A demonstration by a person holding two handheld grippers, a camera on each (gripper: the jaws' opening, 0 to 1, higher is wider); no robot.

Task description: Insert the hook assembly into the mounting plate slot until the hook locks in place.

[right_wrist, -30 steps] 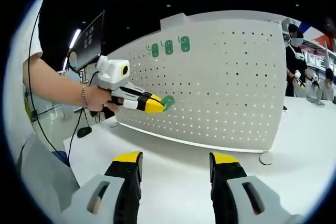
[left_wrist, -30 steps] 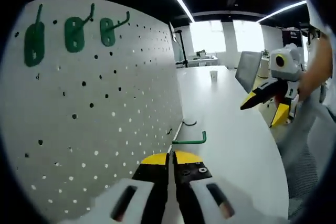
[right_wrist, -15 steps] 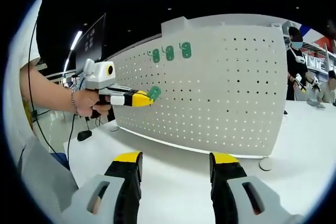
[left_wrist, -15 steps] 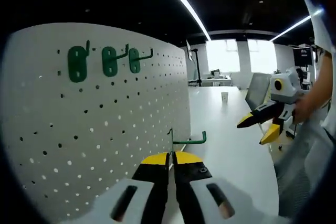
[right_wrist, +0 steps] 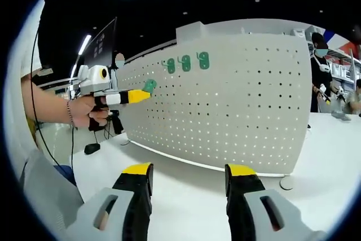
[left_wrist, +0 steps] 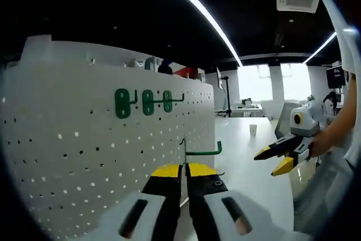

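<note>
While the left tongs [left_wrist: 184,169] are pressed shut on the base of a green hook [left_wrist: 201,152], its stem stands up from the yellow tips and its arm runs sideways to an upturned end, so the mounting end is presented toward the white pegboard [left_wrist: 84,156] rather than buried between the jaws. In the right gripper view the same left tongs [right_wrist: 141,93] are held out by a hand [right_wrist: 84,111] near the pegboard's left end, the green piece [right_wrist: 149,86] just off the perforated face, below and to the left of the three green hooks [right_wrist: 185,62] already seated in a row near the pegboard's top edge. I cannot tell whether the hook touches the board; it looks a little apart, so the insertion appears not yet made. Holding it by the base probably leaves the locating tabs free to enter the holes.

The right tongs [right_wrist: 189,176] are spread wide with nothing between them, hovering low over the white worktop [right_wrist: 186,196] in front of the pegboard; in the left gripper view the right tongs [left_wrist: 276,156] hang off to the side of the pegboard with the yellow tips parted. Kept back like that, they leave the board and all four hooks in sight, and stand ready to steady the panel, which rests on a small round foot [right_wrist: 286,183], if the push tips it
</note>
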